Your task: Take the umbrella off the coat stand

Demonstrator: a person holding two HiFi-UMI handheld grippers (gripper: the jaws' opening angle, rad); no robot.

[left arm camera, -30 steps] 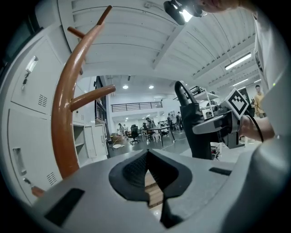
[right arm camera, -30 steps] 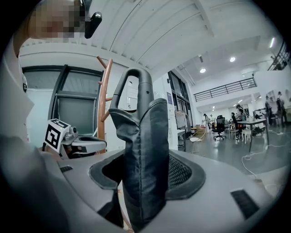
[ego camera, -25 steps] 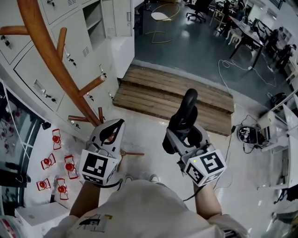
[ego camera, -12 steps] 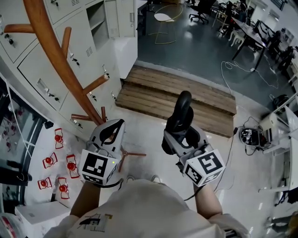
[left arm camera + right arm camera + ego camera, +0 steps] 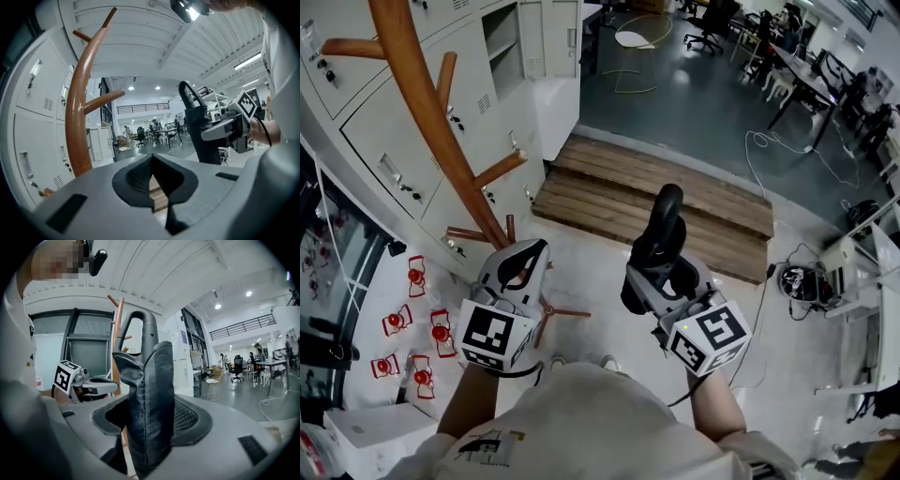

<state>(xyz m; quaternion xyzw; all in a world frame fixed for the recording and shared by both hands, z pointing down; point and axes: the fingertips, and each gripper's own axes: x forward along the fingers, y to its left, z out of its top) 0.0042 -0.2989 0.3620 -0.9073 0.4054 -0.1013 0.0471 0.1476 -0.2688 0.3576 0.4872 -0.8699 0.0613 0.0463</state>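
Observation:
A black folded umbrella [image 5: 661,232] with a curved handle stands upright between the jaws of my right gripper [image 5: 664,274], which is shut on its fabric body [image 5: 150,394]. It hangs free of the wooden coat stand [image 5: 441,131], whose curved trunk and pegs rise at the left. My left gripper [image 5: 528,255] is beside the stand's lower trunk, its jaw tips together and nothing held. The left gripper view shows the stand [image 5: 77,108] at left and the umbrella [image 5: 199,131] at right.
Grey lockers [image 5: 375,122] line the wall behind the stand. A low wooden platform [image 5: 656,202] lies ahead on the floor. Small red items [image 5: 412,323] and a white box [image 5: 366,436] sit at lower left. Cables [image 5: 769,150] and desks are at far right.
The head view has shifted a little, so the stand appears further right. The umbrella's handle leans slightly more left. Both grippers stay about where they were.

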